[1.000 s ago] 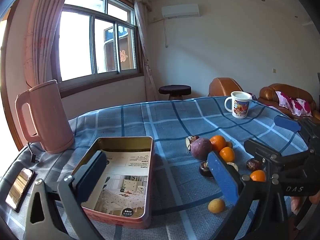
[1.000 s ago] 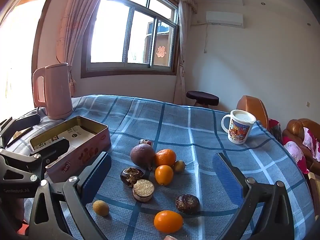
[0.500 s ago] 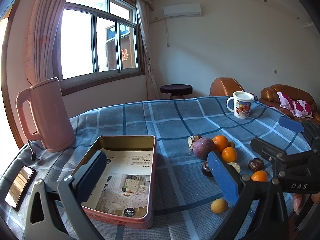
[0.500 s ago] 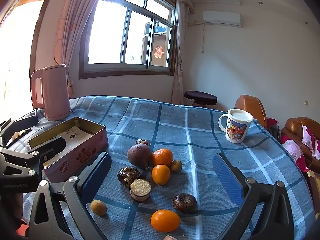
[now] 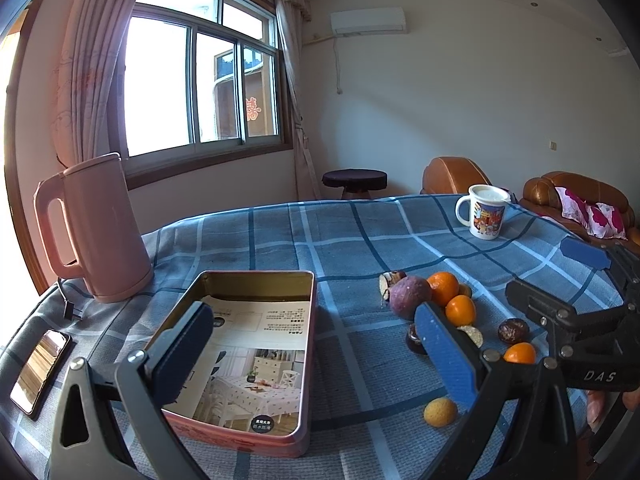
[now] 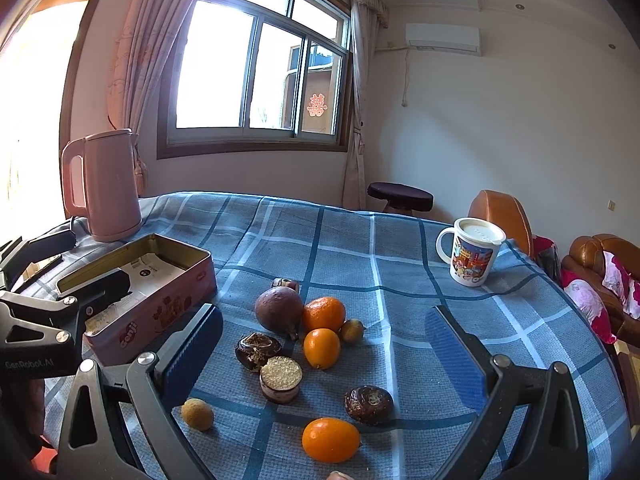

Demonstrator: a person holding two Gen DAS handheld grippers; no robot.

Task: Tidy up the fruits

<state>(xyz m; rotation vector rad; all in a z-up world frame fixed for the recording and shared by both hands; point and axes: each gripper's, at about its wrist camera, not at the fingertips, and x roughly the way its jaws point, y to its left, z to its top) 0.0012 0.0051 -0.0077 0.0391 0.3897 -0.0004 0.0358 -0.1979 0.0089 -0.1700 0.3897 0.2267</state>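
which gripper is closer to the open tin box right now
Left. The left gripper hovers right over the tin box; the right gripper is off to its side, above the fruit.

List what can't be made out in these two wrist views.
- Left wrist view: dark fruit and cut fruit, partly hidden behind the left gripper, jaws open.
- Left wrist view: nearest orange, lower part cut off by the gripper frame.
- Right wrist view: tin box floor, hidden by its wall and the left gripper.
- Right wrist view: pale thing at the bottom edge, cropped.
- Paper print in the box: too small to read.
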